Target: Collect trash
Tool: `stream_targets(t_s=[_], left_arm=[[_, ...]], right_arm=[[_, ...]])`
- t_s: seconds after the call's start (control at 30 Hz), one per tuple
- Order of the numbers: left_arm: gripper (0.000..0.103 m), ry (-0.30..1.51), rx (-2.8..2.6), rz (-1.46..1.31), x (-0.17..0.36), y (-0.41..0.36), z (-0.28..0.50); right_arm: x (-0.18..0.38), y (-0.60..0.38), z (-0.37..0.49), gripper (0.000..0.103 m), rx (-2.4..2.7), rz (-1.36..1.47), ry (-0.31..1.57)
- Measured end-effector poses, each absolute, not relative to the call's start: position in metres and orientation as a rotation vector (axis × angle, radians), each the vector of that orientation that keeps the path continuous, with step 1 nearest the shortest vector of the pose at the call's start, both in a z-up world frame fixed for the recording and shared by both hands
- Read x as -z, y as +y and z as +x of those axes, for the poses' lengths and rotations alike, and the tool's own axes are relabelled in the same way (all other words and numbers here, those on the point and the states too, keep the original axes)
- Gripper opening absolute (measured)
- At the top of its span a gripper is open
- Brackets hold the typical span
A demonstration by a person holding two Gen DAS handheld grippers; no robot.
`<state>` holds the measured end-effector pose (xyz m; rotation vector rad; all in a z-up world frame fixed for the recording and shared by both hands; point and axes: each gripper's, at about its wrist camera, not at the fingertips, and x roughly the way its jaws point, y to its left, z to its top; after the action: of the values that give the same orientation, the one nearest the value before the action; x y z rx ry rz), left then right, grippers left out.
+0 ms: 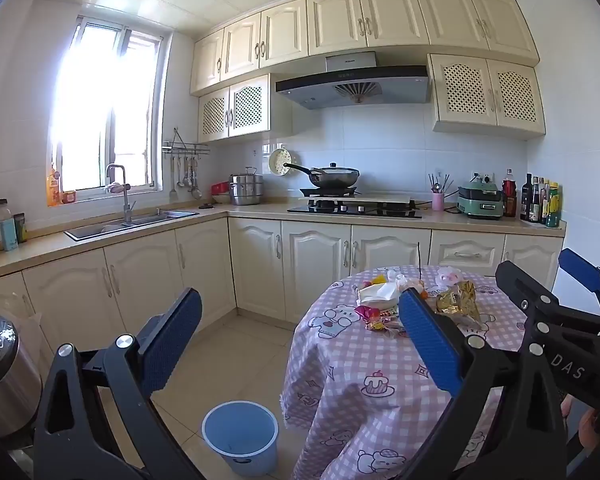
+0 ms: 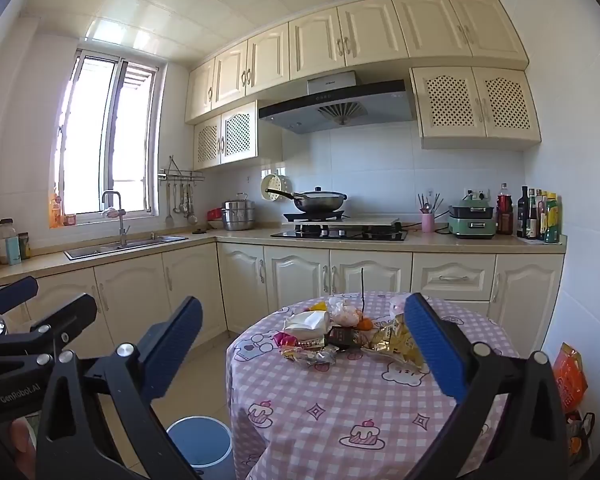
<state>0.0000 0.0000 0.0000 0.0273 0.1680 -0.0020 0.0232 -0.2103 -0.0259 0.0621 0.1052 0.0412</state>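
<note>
Below, the blue bin (image 1: 240, 436) looks empty; both grippers (image 1: 300, 344) (image 2: 304, 348) gape wide, holding nothing.

a: where's the trash?
b: heaped mid-table on the pink checked cloth: a crumpled gold foil wrapper (image 2: 396, 340), a pink candy wrapper (image 2: 283, 338), a clear crinkled wrapper (image 2: 310, 356), a dark packet (image 2: 340, 336).
a: and the bin?
b: a blue bucket (image 1: 240, 436), upright and open-topped, on the floor just beside the table.
</note>
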Motion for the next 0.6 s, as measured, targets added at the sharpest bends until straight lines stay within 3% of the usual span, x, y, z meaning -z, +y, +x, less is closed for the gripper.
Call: stream_targets(t_s=[0.6], left_arm=[[0.096,0.173,0.002,0.030,0.0011,0.0009,0.0003]], right_arm=[[0.0310,-0.2095,0.0276,0.099,-0.041,0.059,0.112]])
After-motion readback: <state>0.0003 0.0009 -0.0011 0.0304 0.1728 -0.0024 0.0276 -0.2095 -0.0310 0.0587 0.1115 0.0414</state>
